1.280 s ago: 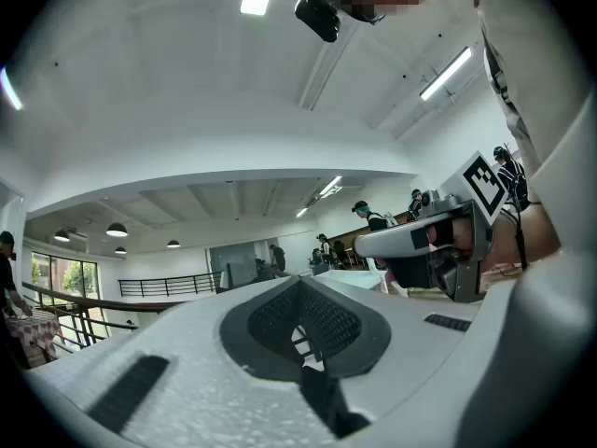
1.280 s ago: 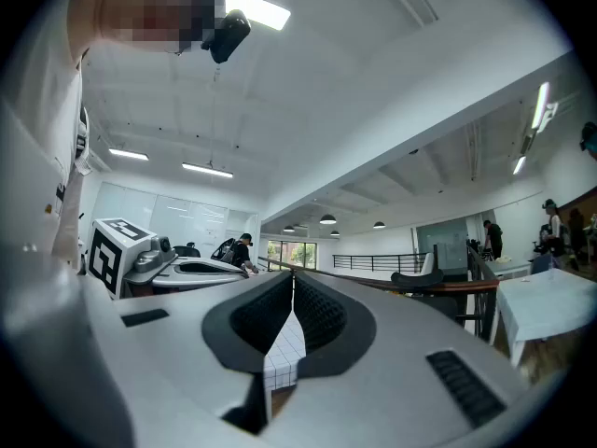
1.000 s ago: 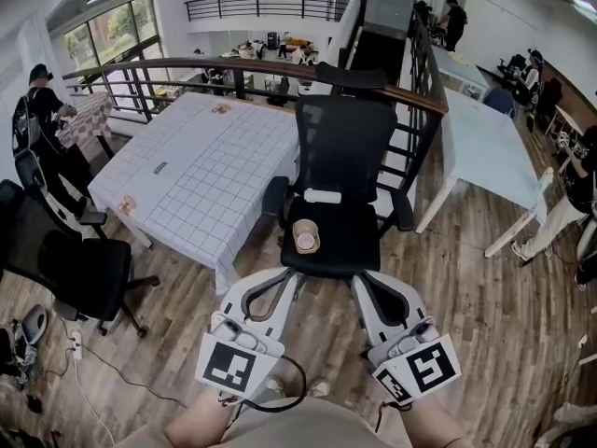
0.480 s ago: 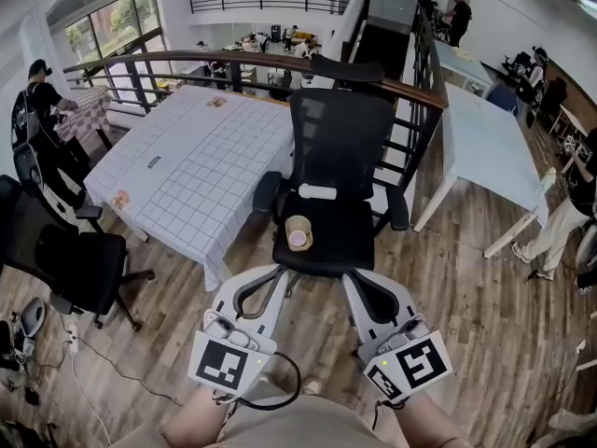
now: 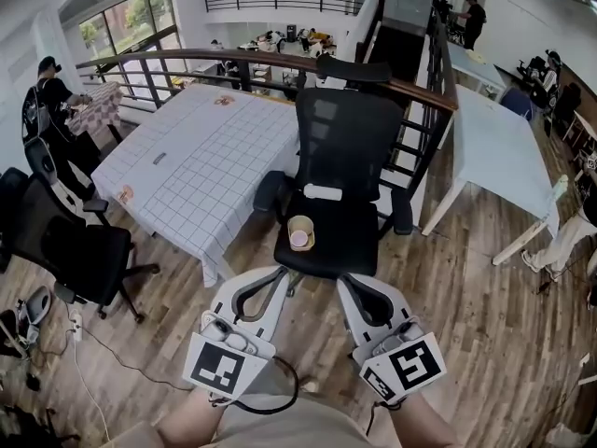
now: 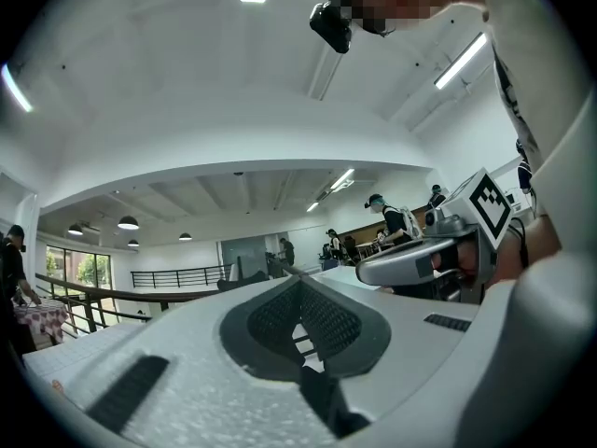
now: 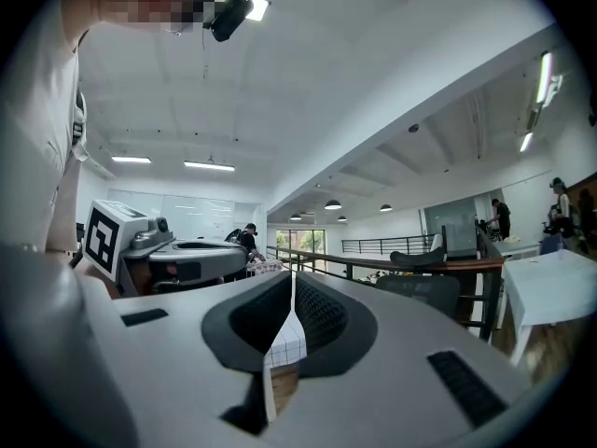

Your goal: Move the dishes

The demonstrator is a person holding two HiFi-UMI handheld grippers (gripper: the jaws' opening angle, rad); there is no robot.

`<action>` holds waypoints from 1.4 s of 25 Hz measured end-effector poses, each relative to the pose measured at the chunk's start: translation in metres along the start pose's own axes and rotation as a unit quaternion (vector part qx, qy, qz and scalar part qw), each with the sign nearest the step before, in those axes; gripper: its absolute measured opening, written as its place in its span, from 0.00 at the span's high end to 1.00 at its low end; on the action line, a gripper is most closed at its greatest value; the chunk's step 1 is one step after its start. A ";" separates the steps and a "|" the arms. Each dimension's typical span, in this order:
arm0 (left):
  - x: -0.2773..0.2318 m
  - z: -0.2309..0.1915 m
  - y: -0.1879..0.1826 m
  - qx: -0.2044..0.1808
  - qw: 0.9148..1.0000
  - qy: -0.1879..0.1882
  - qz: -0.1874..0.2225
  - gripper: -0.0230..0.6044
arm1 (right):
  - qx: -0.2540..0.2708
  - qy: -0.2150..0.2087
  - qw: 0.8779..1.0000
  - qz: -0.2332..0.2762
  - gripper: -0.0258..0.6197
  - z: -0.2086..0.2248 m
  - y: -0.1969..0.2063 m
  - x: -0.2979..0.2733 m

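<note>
On the approach, your left gripper (image 5: 278, 278) and right gripper (image 5: 347, 284) have their jaws pressed together and empty, so you will likely need to spread one for the cup (image 5: 300, 234) on the office chair (image 5: 340, 243).

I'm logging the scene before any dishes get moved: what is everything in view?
office chair: one, black, centre
cup: one, tan with pink inside, on that chair's seat
white object: one, at the back of the seat
checked table: one, white, left of the chair
second chair: one, black, far left
plain table: one, pale, right
person: one, dark clothes, far left
left gripper: one, white, shut, empty
right gripper: one, white, shut, empty
</note>
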State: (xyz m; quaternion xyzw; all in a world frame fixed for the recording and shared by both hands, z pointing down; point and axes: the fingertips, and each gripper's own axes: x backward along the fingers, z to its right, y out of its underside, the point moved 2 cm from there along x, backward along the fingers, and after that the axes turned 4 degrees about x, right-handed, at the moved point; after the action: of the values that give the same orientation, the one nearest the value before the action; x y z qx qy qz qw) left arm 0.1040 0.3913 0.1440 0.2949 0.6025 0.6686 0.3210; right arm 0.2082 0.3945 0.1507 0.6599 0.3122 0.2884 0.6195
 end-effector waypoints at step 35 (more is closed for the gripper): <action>-0.128 -0.235 0.049 -0.012 0.998 0.059 0.026 0.95 | 0.045 0.060 0.997 -0.016 0.92 0.053 0.012 -0.274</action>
State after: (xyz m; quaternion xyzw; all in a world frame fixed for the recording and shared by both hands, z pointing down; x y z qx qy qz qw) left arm -0.0041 0.1429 0.1684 0.2665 0.6042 0.7002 0.2715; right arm 0.0745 0.1496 0.1610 0.6637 0.3717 0.3032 0.5740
